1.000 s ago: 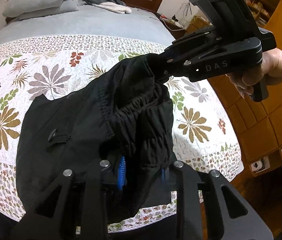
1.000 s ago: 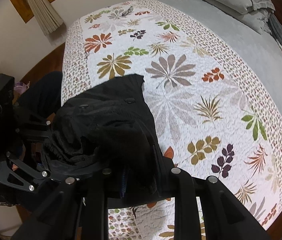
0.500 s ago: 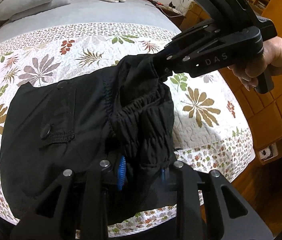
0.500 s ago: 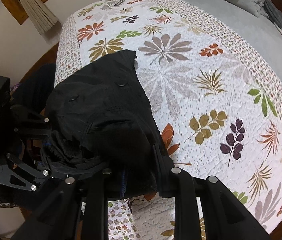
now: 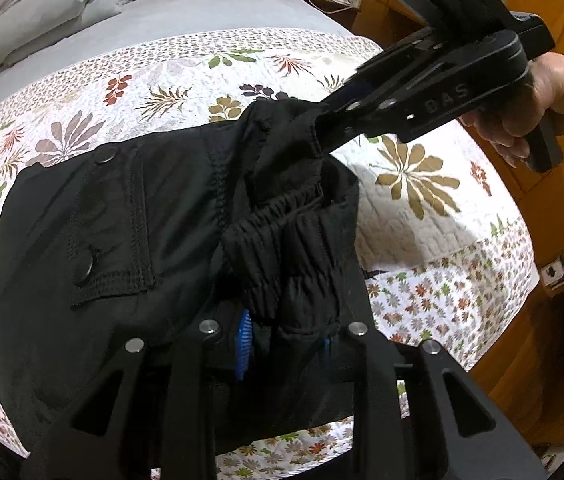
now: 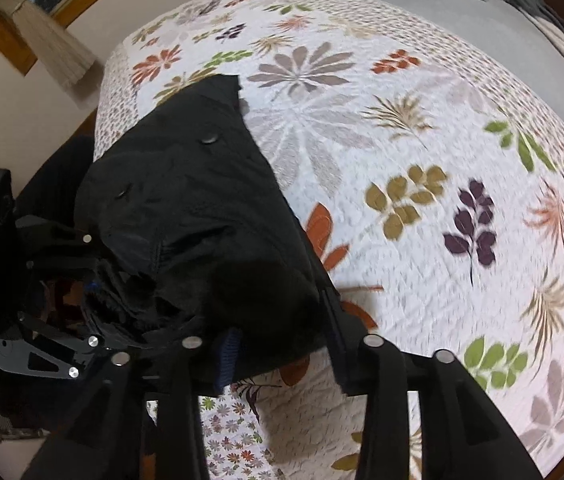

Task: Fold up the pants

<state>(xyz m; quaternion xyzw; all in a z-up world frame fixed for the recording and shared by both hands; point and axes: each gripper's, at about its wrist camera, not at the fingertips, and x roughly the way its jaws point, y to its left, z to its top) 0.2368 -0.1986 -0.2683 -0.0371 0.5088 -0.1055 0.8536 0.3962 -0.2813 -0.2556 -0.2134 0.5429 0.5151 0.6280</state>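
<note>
Across the bed: black pants of thin woven cloth with snap buttons and an elastic waistband lie spread on the white quilted bedspread printed with leaves, reaching from my grippers toward 10 o'clock in the left wrist view.
Left grip: my left black two-finger gripper is clenched on the gathered waistband, with cloth bunched between the blue pads.
Right grip: my right black two-finger gripper pinches a second part of the waist edge at 1 o'clock; its jaws are closed on the cloth.
Right wrist view: the right gripper has the cloth at its tips, and the pants run off toward 11 o'clock, with the left gripper at 9 o'clock.
Long axis: I judge it runs from the held waist away over the bed; the far end sits near the bed's side edge, where some cloth seems to hang over, though I cannot tell how much.
Nearer hand: both hold the waist end, close together; neither is near the far end.
Coming move: likely turns on carrying the waist along that axis.
Risk: thin cloth may slip or bunch.
</note>
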